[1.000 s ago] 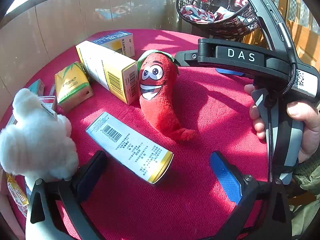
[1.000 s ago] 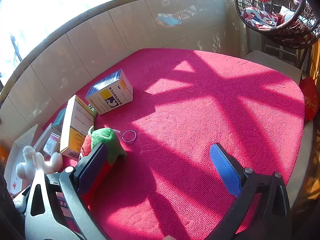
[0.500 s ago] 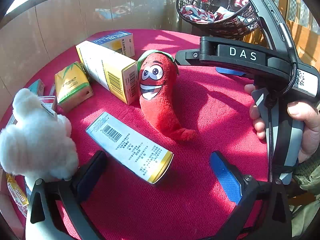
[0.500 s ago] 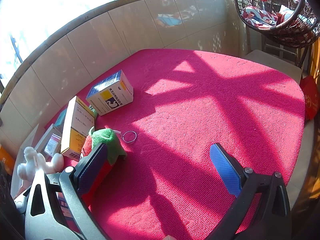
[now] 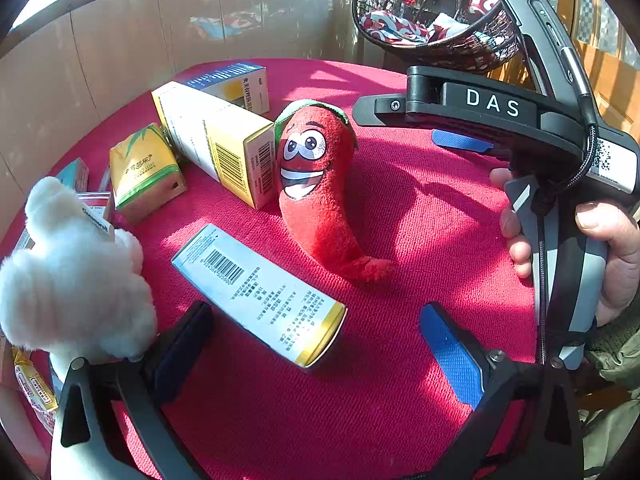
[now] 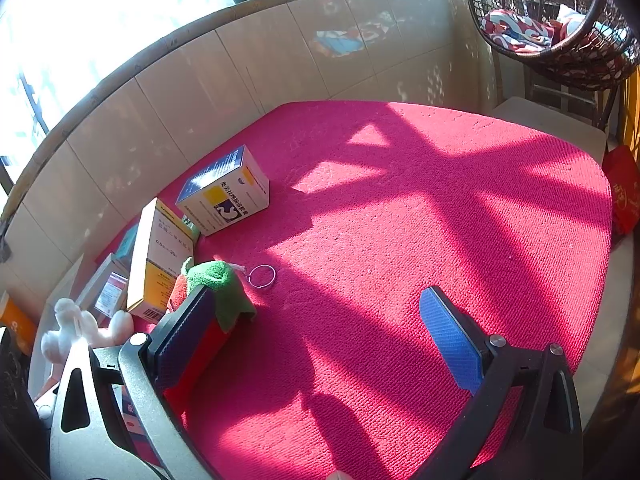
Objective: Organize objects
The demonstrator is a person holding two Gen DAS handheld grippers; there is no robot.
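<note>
My left gripper (image 5: 316,344) is open low over the red mat (image 5: 420,220). A flat white box with a barcode (image 5: 260,292) lies just ahead, its near end between the fingertips, untouched. Beyond it, a red chili plush (image 5: 320,188) leans on a long yellow-white box (image 5: 216,144). A white plush (image 5: 72,276) sits by the left finger. A hand (image 5: 612,252) holds my right gripper (image 6: 316,332), open over bare mat. The chili's green cap (image 6: 216,280) is beside its left finger, with a key ring (image 6: 262,276) just past it.
A blue-yellow box (image 6: 224,192) and a green-yellow pack (image 5: 144,168) sit near the tiled wall (image 6: 248,64). Small packets crowd the mat's left edge (image 5: 32,388). A hanging wicker chair (image 5: 432,28) is behind. The mat's right half (image 6: 460,200) is bare; a red bag (image 6: 624,192) lies beyond it.
Nothing on the mat has moved. The right wrist view has shifted very slightly; both grippers stay open.
</note>
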